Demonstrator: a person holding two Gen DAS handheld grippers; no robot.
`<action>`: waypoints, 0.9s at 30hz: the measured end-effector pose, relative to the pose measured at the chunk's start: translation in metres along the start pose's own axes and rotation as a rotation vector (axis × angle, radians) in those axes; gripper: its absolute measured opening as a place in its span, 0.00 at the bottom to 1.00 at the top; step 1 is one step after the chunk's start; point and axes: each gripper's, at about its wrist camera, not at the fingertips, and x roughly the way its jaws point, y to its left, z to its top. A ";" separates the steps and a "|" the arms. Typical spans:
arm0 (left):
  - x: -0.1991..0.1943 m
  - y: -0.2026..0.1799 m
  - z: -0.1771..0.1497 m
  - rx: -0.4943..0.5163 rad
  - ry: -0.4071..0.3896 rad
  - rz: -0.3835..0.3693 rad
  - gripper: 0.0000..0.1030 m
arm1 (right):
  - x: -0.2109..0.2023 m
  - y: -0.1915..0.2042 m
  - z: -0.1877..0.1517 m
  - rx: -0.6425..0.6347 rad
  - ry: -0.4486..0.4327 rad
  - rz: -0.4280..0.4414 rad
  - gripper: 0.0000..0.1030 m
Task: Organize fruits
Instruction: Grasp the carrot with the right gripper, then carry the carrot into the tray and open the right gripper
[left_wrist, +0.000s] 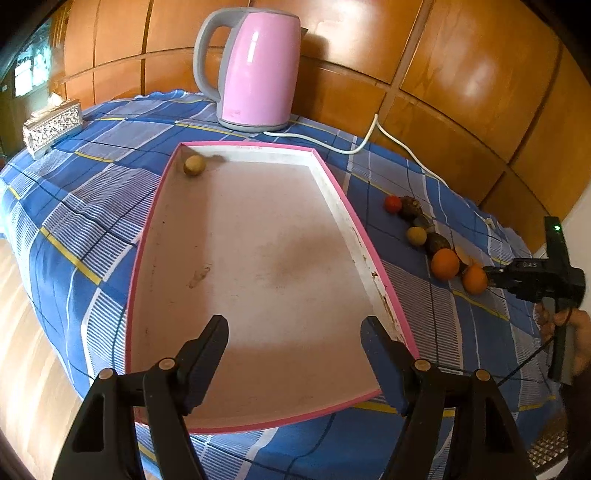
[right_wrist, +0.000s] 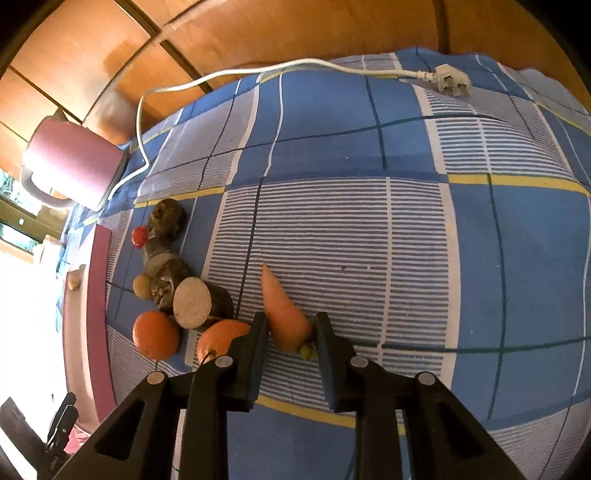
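A: Run the stock for me, left to right. What is under your left claw?

B: Item one, your left gripper: jaws spread wide, nothing between them, hanging over the near end of the pink-rimmed tray. Item two, one small tan fruit in the tray's far left corner. Behind the tray, a pink kettle on the blue checked cloth, and a silver tissue box at the far left edge.

A: And right of the tray?

B: Your loose lot, all on the cloth just beside the tray's right rim. Far to near: a small red fruit, dark brown root pieces, one showing a pale cut face, a second tan fruit, then two oranges, one and another touching your claw's left finger.

A: The right claw itself?

B: Your right gripper: jaws part open, set either side of the thick end of a carrot. Whether the pads touch it, I cannot tell. The white cord and plug lie well beyond.
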 end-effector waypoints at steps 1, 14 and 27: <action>-0.001 0.001 0.000 0.000 -0.003 0.002 0.73 | -0.005 -0.001 -0.002 0.008 -0.024 0.003 0.24; -0.003 0.031 -0.002 -0.111 -0.035 0.176 0.76 | -0.070 0.043 -0.026 -0.091 -0.179 0.110 0.25; -0.012 0.038 0.001 -0.121 -0.073 0.210 0.85 | -0.003 0.199 -0.067 -0.390 -0.012 0.254 0.25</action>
